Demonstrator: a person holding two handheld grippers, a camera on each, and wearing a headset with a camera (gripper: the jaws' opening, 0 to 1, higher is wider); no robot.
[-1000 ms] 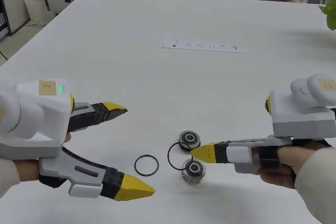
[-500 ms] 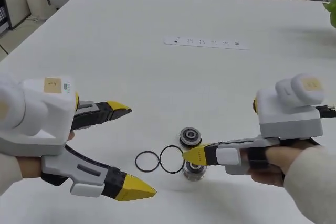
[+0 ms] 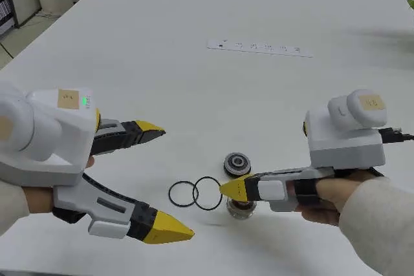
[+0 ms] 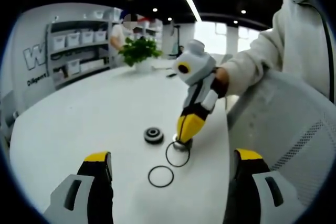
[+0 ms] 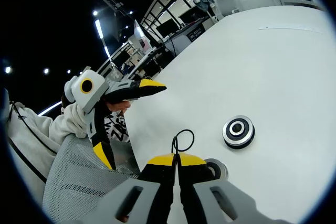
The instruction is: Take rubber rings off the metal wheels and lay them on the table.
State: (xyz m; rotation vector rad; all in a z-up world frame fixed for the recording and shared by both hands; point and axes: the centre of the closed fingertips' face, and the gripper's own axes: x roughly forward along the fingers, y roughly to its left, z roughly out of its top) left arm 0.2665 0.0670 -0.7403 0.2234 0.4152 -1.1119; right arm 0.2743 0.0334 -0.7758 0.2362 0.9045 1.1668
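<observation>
Shifted leftward, rubber ring [image 3: 206, 209] sits pinched in right hand-held gripper [image 3: 224, 189].

White power strip [image 3: 260, 48] lying flat, green potted plant [image 4: 137, 52], storage shelves [image 4: 79, 43]

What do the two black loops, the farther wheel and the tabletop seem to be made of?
Loose ring: thin, matt black, likely rubber. Second ring, pinched in the shut right claw: same look. Far wheel: shiny silver hub, probably metal, with a dark outer band, perhaps rubber. Table: smooth matt white, laminate or paint; cannot tell.
</observation>
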